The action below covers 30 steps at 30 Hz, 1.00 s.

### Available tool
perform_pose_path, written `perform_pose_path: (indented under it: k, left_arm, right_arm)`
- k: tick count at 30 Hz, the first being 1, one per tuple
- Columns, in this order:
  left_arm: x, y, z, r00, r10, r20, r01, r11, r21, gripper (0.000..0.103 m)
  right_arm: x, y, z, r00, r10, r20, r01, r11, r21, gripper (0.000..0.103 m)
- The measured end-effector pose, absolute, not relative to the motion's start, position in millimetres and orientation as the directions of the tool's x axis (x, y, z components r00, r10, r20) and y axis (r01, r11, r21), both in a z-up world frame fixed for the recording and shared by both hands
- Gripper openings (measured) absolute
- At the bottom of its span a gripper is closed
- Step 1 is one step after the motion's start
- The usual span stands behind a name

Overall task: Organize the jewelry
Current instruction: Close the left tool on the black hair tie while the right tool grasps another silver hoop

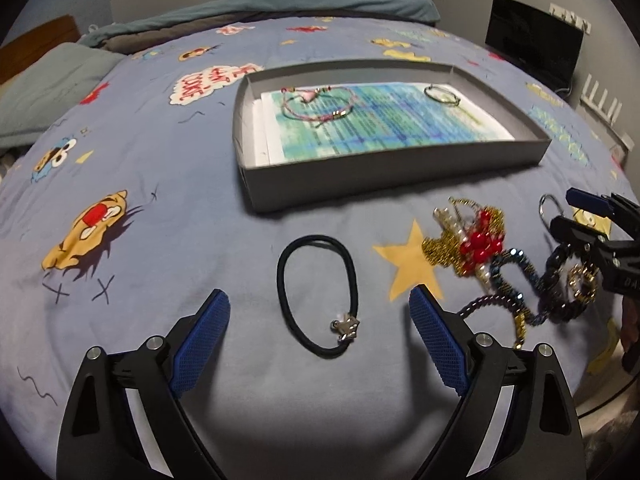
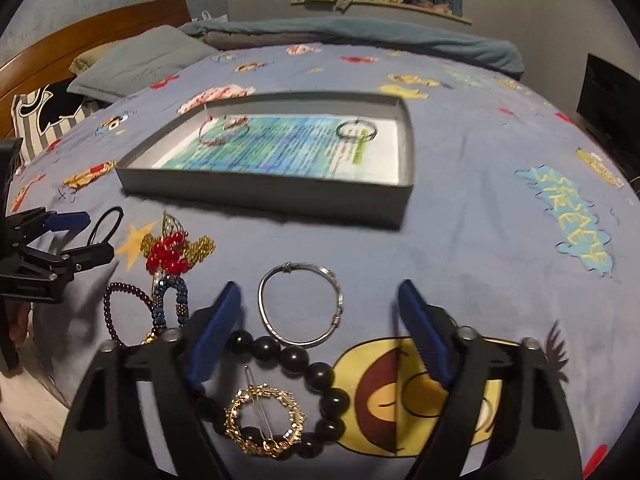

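Dim indoor light, soft blur throughout, strong fisheye bending, dark vignetted corners.

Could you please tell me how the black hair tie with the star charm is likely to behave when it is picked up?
The hair tie lies in an uneven loop, so it is probably floppy and would sag. It looks thin, so likely light. Its star charm would probably hang lowest.

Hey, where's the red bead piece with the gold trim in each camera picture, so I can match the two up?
Left wrist view: the red bead piece lies right of centre on the bedspread, in front of the grey tray's right half.
Right wrist view: the red bead piece lies at the left, in front of the tray's left corner.
Shared landmark: the grey tray, and the yellow star just left of the piece.
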State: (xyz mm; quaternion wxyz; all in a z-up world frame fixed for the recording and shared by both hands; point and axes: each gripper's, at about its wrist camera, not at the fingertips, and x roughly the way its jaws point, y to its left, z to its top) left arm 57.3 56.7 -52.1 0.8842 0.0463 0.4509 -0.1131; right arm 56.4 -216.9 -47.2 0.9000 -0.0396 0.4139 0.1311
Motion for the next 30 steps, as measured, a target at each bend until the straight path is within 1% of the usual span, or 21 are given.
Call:
perform_pose_path:
  k: [4,6,7,10,13,15,16,19,20,22,23,24,25,26,28,30]
  left_arm:
    - [60,62,-53,0.569,-0.165,-0.806,0.241,0.970,-0.028,0.081]
    - [60,66,-52,0.574,-0.167,-0.801,0.229,0.973,-0.038,0.073]
    - [60,68,-49,0.578,-0.175,-0.797,0.223,0.974,-0.052,0.071]
    - [55,77,-40,0.599,-0.239,-0.764,0.221,0.967,-0.130,0.070]
    - [55,78,-42,0.599,-0.218,-0.770,0.212,0.971,-0.110,0.069]
    - [56,80,-42,0.604,-0.194,-0.773,0.196,0.976,-0.092,0.066]
    - [54,81,-39,0.623,-0.176,-0.762,0.184,0.980,-0.077,0.065]
    - [47,74,-32,0.636,-0.222,-0.739,0.235,0.968,-0.089,0.064]
    - [46,69,-33,0.625,-0.236,-0.744,0.262,0.961,-0.085,0.059]
    - [46,57,-37,0.600,-0.244,-0.762,0.303,0.951,-0.066,0.045]
    - [48,53,-41,0.587,-0.238,-0.774,0.313,0.948,-0.054,0.041]
    - [50,50,-44,0.578,-0.230,-0.783,0.317,0.947,-0.043,0.035]
    - [51,49,-47,0.570,-0.221,-0.792,0.322,0.946,-0.033,0.032]
    - [53,48,-50,0.567,-0.212,-0.796,0.324,0.946,-0.021,0.031]
    - [54,49,-52,0.564,-0.204,-0.800,0.323,0.946,-0.013,0.021]
    - [57,51,-55,0.558,-0.199,-0.806,0.324,0.946,-0.010,0.016]
  right_arm:
    - [60,-216,-51,0.615,0.196,-0.764,-0.262,0.964,0.036,0.071]
    - [60,-216,-52,0.617,0.191,-0.764,-0.259,0.965,0.032,0.068]
    - [60,-216,-52,0.618,0.188,-0.763,-0.259,0.965,0.027,0.066]
    - [60,-214,-54,0.618,0.186,-0.764,-0.267,0.964,0.018,0.063]
    - [60,-214,-55,0.619,0.184,-0.764,-0.274,0.962,0.010,0.061]
    - [61,-213,-55,0.617,0.183,-0.765,-0.278,0.961,0.005,0.060]
    - [60,-213,-56,0.618,0.182,-0.765,-0.280,0.960,0.002,0.059]
    - [60,-212,-56,0.618,0.181,-0.765,-0.283,0.959,-0.001,0.058]
    - [60,-212,-56,0.618,0.181,-0.765,-0.283,0.959,-0.001,0.058]
    - [60,-211,-56,0.618,0.179,-0.765,-0.283,0.959,-0.005,0.057]
    - [60,-212,-56,0.618,0.179,-0.766,-0.284,0.959,-0.004,0.056]
    - [60,-211,-56,0.618,0.179,-0.765,-0.285,0.959,-0.005,0.055]
    - [60,-211,-56,0.618,0.180,-0.766,-0.285,0.958,-0.005,0.055]
    - [60,-212,-56,0.616,0.181,-0.766,-0.287,0.958,-0.004,0.054]
    - [60,-211,-55,0.617,0.186,-0.765,-0.291,0.957,-0.001,0.050]
    - [60,-211,-56,0.617,0.185,-0.765,-0.295,0.956,-0.006,0.045]
